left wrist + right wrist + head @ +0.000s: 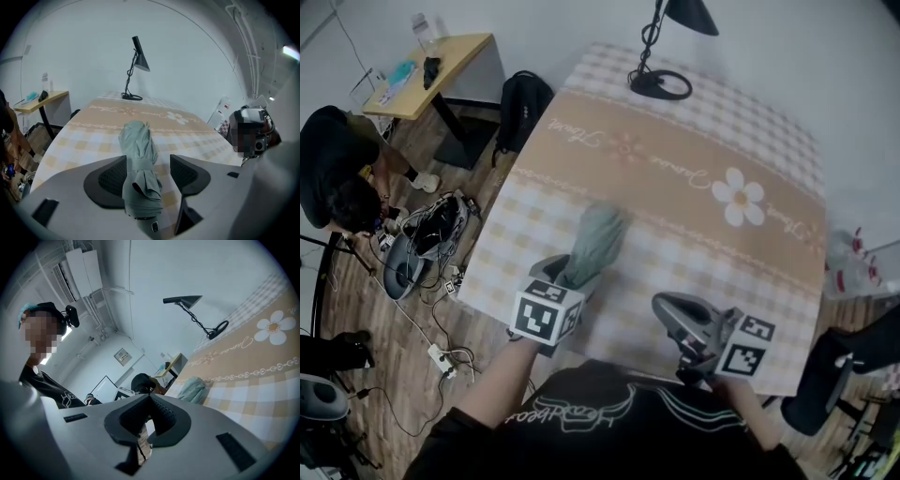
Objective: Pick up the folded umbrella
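Note:
The folded grey-green umbrella [598, 236] lies on the checked tablecloth [675, 159], its handle end towards me. My left gripper [570, 270] is open and straddles the near end of the umbrella [138, 150]. The cloth bundle lies between the two pads, close against the left pad [108, 176], with a gap to the right pad [183, 172]. My right gripper [667, 306] hovers over the table's near edge to the right, shut with nothing in it. In the right gripper view its jaws [149, 398] meet at the tips, and the umbrella [192, 389] shows off to the left beyond them.
A black desk lamp [661, 82] stands at the table's far edge. Left of the table are a black backpack [523, 108], a small wooden table [431, 70], a crouching person [337, 169] and cables with a power strip [441, 356] on the floor.

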Available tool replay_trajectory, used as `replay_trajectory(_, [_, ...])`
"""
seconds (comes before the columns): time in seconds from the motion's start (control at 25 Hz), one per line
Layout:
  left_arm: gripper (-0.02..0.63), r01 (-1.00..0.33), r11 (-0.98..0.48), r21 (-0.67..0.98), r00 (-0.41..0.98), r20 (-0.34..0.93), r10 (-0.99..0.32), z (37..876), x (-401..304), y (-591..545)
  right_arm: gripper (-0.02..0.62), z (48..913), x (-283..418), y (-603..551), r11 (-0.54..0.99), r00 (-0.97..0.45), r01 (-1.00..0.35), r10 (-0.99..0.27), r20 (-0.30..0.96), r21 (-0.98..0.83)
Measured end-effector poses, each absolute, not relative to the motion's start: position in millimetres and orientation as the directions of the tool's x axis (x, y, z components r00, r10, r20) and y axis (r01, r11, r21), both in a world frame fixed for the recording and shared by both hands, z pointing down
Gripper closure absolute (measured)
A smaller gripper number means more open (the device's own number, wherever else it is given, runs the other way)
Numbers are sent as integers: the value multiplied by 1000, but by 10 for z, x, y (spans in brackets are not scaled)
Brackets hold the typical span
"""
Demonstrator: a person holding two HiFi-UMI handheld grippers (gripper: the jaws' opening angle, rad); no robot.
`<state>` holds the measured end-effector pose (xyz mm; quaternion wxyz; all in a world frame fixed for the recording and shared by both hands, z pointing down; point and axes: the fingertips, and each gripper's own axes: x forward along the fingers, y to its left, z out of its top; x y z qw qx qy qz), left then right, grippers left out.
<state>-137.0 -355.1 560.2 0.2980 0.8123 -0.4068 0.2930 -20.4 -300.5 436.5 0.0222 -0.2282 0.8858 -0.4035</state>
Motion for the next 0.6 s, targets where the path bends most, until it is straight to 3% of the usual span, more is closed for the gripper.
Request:
replay_trajectory(0.24, [284, -865, -458, 206, 427, 780, -457, 5902, -1387, -3609, 584, 4427, -119, -3046, 546, -886, -398, -437, 155, -737])
replay_trajectory(0.6, [281, -875, -440, 203, 392, 830, -396, 6156, -1350, -3643, 584, 4525, 15, -3055, 510, -874, -414, -455, 172, -754])
